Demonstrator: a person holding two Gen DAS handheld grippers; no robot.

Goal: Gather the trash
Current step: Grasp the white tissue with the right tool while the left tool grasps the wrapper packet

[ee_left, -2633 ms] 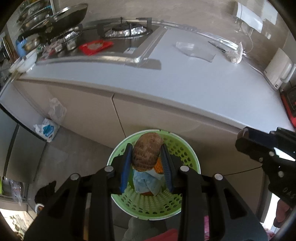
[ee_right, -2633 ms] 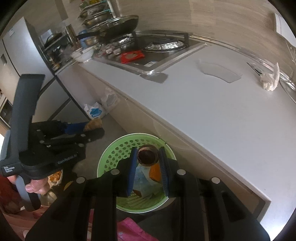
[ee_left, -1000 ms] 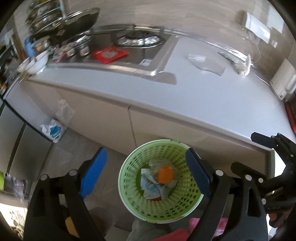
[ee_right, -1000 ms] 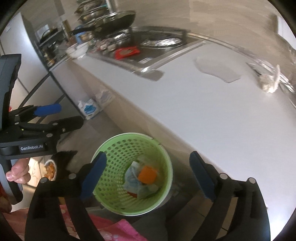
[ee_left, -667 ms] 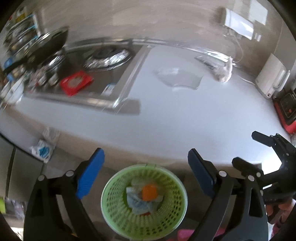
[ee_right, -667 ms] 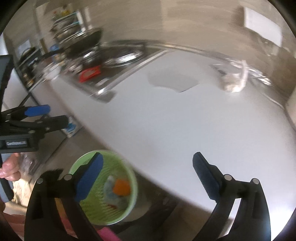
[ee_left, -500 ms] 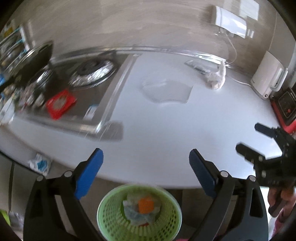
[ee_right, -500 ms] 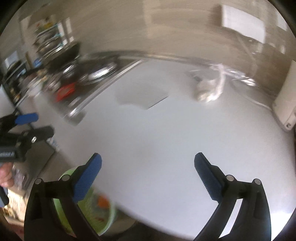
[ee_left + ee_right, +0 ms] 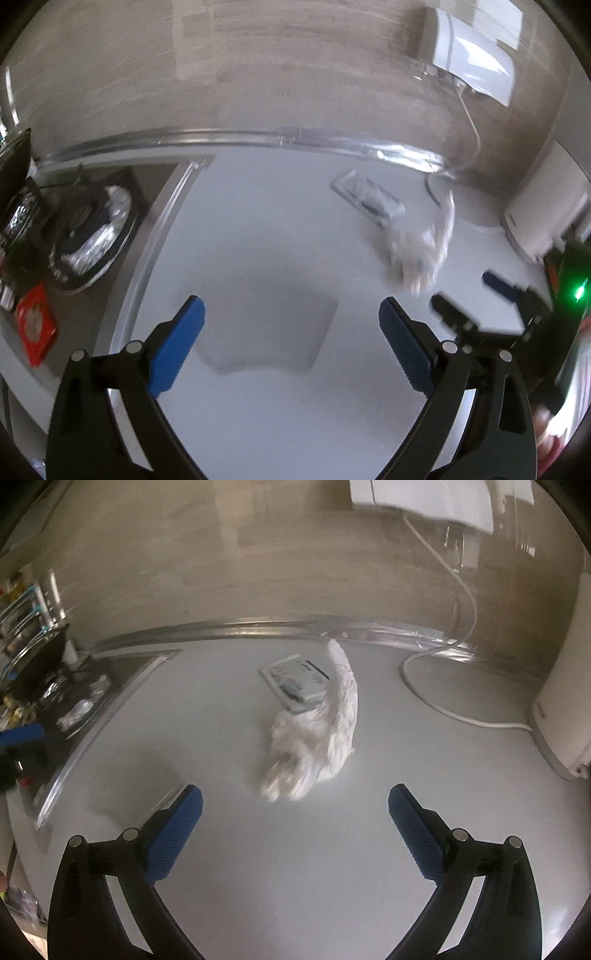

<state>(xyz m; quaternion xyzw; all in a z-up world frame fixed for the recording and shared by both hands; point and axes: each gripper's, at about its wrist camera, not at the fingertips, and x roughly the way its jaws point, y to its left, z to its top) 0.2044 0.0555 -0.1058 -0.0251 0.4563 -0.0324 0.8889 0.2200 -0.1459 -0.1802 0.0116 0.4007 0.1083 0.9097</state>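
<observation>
You are looking at a foil-lined gas burner sitting left of the white countertop. A white cable is trailing toward a white appliance standing at right.

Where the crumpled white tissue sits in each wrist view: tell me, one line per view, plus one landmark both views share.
Left wrist view: crumpled white tissue lies right of centre on the counter, blurred, beyond the right finger.
Right wrist view: the tissue lies near centre, ahead of the open jaws.
Shared landmark: the flat clear packet just behind the tissue.
</observation>
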